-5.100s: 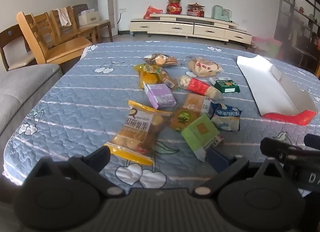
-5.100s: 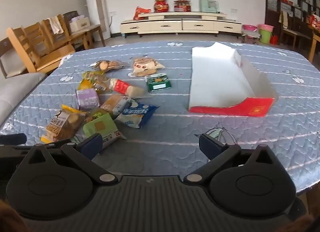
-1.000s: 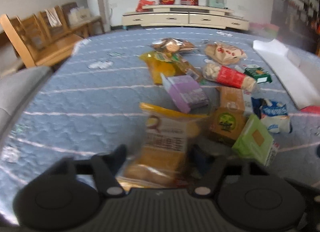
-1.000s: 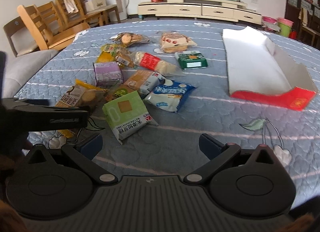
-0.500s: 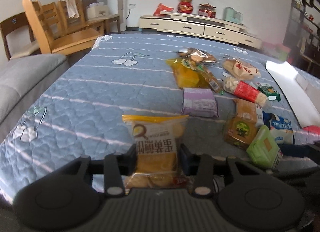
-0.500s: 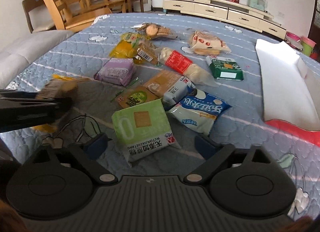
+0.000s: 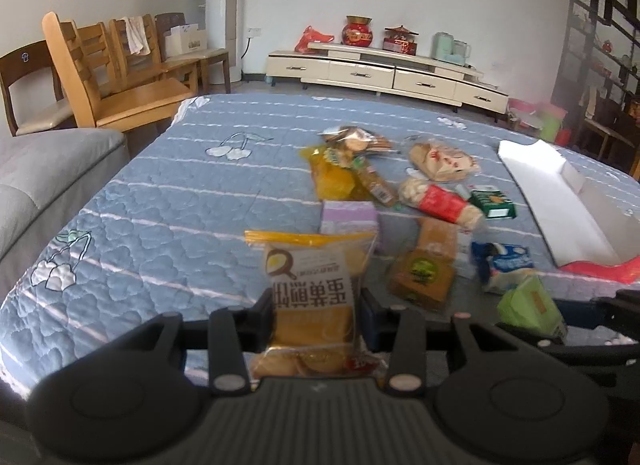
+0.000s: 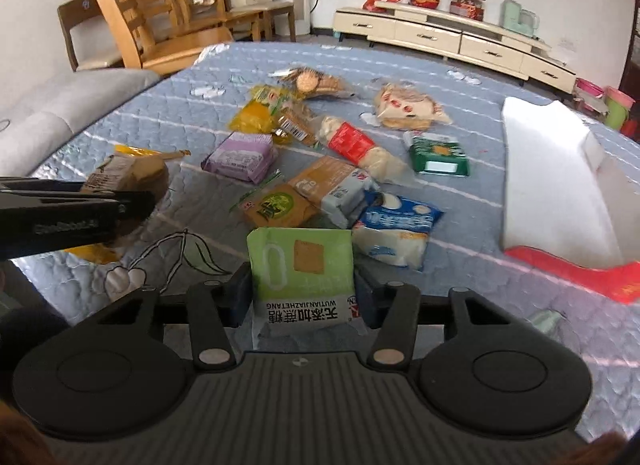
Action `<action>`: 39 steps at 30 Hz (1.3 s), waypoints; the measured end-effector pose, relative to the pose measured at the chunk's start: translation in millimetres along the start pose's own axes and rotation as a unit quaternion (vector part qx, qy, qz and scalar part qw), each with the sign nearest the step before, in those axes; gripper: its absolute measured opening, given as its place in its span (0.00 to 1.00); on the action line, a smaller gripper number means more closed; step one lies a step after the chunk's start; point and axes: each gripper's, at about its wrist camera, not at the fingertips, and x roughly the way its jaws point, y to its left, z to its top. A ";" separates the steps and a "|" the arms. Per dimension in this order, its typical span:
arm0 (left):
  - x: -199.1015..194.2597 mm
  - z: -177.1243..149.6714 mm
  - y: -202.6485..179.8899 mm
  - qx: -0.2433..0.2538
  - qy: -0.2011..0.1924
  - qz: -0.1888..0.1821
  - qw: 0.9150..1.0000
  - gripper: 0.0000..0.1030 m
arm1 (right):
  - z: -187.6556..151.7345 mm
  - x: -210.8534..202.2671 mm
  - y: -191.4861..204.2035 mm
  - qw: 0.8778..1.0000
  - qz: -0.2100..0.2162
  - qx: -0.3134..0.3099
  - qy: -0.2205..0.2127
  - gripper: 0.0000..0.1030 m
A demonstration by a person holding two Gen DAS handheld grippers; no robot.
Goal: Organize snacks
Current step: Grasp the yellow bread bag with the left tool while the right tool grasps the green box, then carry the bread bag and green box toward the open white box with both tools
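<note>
The left gripper (image 7: pixel 316 315) is clamped on the yellow cake bag (image 7: pixel 310 297), held above the quilted table (image 7: pixel 160 217); the bag's long axis runs away from the camera, top seam farthest. Bare quilt stretches to its left, up to the table edge beside the grey sofa (image 7: pixel 36 177). The right gripper (image 8: pixel 302 297) is closing its jaws with the green cracker pack (image 8: pixel 300 269) between them, its long axis also running away, printed end nearest. Farther right, the white tray (image 8: pixel 560 185) lies lengthwise with open quilt before it.
</note>
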 end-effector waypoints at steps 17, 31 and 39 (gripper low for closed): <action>-42.7 5.4 -49.1 0.026 -0.028 -0.033 0.999 0.40 | -7.4 -73.4 -34.0 0.997 -0.055 0.017 -0.049 0.63; -48.6 11.4 -77.9 0.050 -0.035 -0.046 0.997 0.40 | -12.8 -94.5 -65.0 0.992 -0.097 0.048 -0.064 0.63; -47.4 16.9 -98.9 0.063 -0.037 -0.061 0.995 0.40 | -13.2 -96.4 -80.8 0.988 -0.120 0.066 -0.065 0.63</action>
